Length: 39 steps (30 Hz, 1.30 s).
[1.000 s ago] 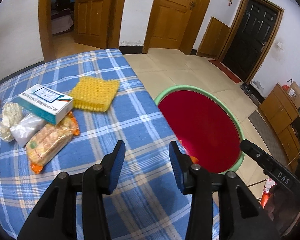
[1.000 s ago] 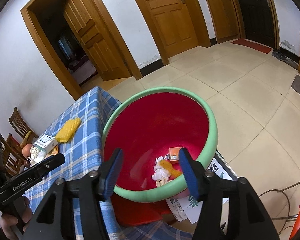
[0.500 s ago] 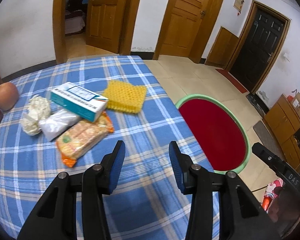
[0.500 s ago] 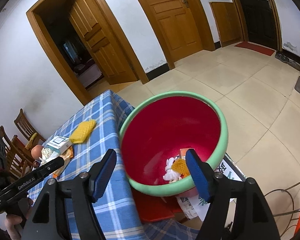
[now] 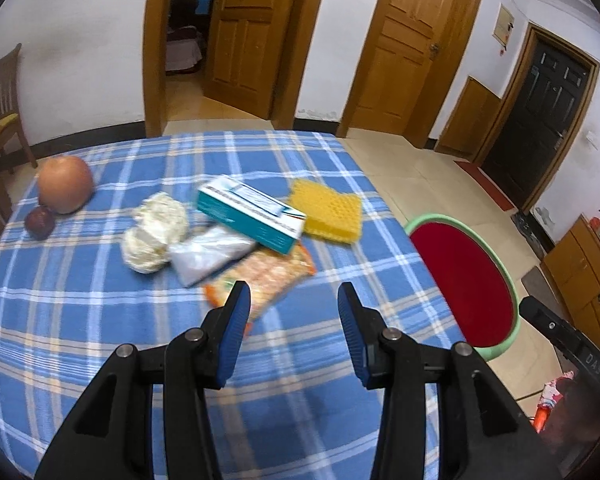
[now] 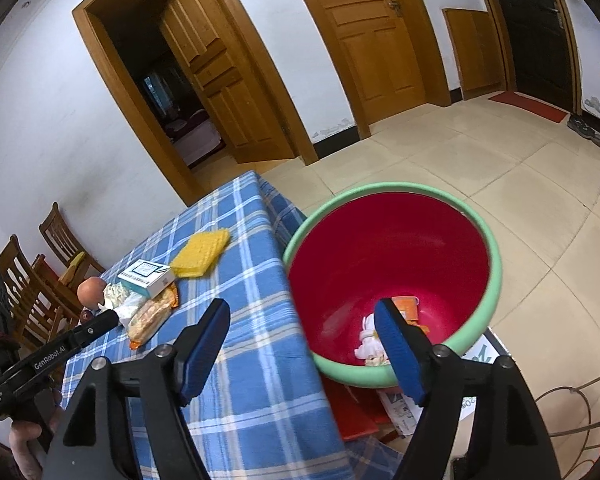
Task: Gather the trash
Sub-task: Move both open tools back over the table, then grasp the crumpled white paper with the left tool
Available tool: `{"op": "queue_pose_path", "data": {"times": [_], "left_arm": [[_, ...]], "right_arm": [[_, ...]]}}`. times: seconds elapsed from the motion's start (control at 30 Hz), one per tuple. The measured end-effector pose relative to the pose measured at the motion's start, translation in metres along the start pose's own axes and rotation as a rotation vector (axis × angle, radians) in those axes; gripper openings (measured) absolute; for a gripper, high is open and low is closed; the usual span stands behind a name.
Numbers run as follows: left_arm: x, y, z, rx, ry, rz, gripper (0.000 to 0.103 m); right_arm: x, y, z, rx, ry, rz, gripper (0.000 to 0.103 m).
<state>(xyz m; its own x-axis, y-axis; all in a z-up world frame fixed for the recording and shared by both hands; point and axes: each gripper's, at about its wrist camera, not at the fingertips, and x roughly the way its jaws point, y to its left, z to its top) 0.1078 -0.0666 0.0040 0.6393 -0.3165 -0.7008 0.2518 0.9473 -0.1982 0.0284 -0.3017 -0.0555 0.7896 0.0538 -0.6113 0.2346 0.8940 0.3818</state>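
Trash lies on the blue plaid table point(image 5: 100, 320): an orange snack packet point(image 5: 268, 276), a clear plastic bag point(image 5: 208, 252), crumpled white paper point(image 5: 156, 228), a teal and white box point(image 5: 252, 212) and a yellow foam pad point(image 5: 328, 212). My left gripper point(image 5: 294, 300) is open and empty, just short of the snack packet. A red bin with a green rim point(image 6: 392, 276) stands on the floor beside the table and holds several scraps point(image 6: 372, 344). My right gripper point(image 6: 304, 320) is open and empty, above the table edge and the bin's near rim.
An apple point(image 5: 64, 184) and a small dark fruit point(image 5: 40, 222) sit at the table's far left. Wooden chairs point(image 6: 32, 280) stand behind the table. Papers point(image 6: 400, 408) and cables lie on the floor under the bin. Wooden doors line the far wall.
My left gripper has swung left, from over the bin toward the pile of trash. My right gripper has pulled back and left from the bin and its jaws have widened.
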Motion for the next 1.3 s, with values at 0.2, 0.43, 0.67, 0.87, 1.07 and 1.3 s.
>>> {"op": "queue_pose_path", "data": {"times": [0.2,0.43,0.67,0.87,1.07,1.3], "left_arm": [[-0.006,0.028,0.005,-0.031,-0.022,0.035,0.045],[-0.001,0.057,0.007,-0.067,-0.020,0.083,0.046],[0.014,0.079,0.012,-0.077,-0.003,0.125,0.046],[0.030,0.086,0.021,-0.060,0.003,0.148,0.052],[0.050,0.092,0.025,-0.054,0.019,0.164,0.052],[0.060,0.103,0.029,-0.081,0.007,0.134,0.052]], "right_arm": [[0.009,0.014,-0.001,-0.013,0.016,0.005,0.078],[0.021,0.031,-0.003,-0.040,0.039,0.018,0.079],[0.036,0.045,-0.001,-0.061,0.066,0.027,0.079],[0.045,0.059,-0.001,-0.089,0.084,0.038,0.081],[0.053,0.069,-0.002,-0.110,0.101,0.042,0.082],[0.063,0.085,0.002,-0.149,0.123,0.065,0.086]]}}
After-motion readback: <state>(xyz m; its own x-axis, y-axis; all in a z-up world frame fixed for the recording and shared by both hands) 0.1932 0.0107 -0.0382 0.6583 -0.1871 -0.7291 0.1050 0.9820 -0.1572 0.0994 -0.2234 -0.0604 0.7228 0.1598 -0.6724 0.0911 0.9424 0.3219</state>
